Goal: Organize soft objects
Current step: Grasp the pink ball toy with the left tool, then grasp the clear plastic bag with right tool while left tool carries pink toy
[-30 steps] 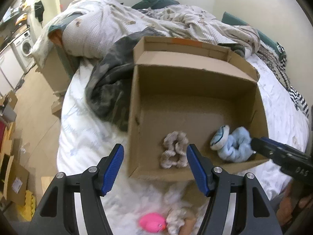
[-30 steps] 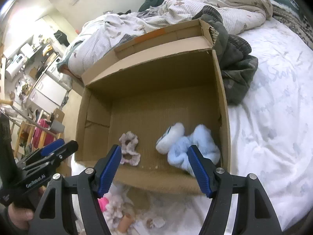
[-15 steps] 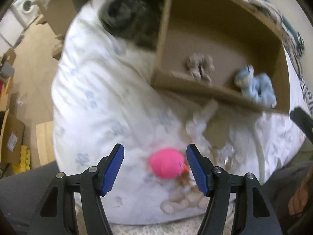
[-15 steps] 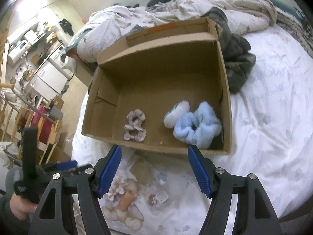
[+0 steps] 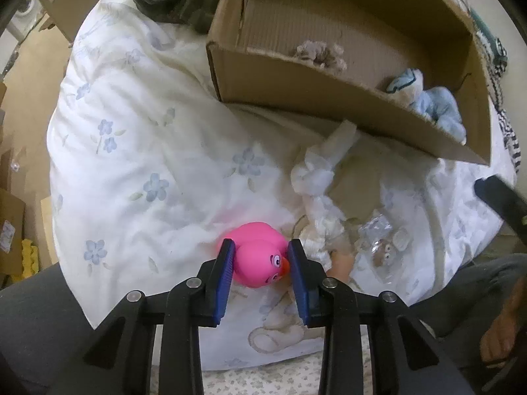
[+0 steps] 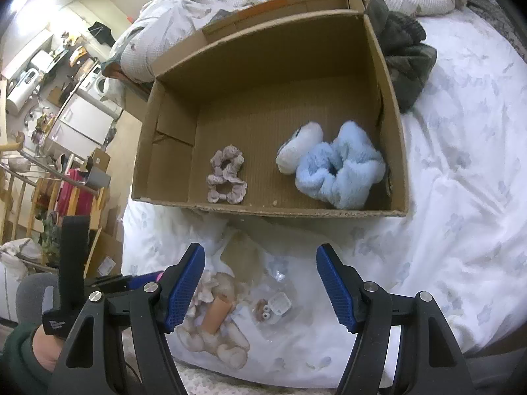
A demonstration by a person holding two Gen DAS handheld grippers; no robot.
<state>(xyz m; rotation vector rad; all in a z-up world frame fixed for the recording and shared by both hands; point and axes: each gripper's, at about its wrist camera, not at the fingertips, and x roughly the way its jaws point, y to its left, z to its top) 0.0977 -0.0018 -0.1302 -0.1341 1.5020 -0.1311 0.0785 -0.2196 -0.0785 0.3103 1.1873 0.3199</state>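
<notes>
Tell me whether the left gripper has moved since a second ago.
Yes. The left gripper has dropped away from the cardboard box, down to the white bedcover, and its jaws are closing around the pink rubber duck.

Soft indoor light, dim shadowed edges, fisheye warp, sharp

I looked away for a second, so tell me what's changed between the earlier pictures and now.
The left gripper came down from over the cardboard box to the pink rubber duck on the white duvet, and its jaws are closing on the duck's head. The right gripper drew back slightly, still open and empty. The two scrunchies and the blue fluffy toy stay in the box.
</notes>
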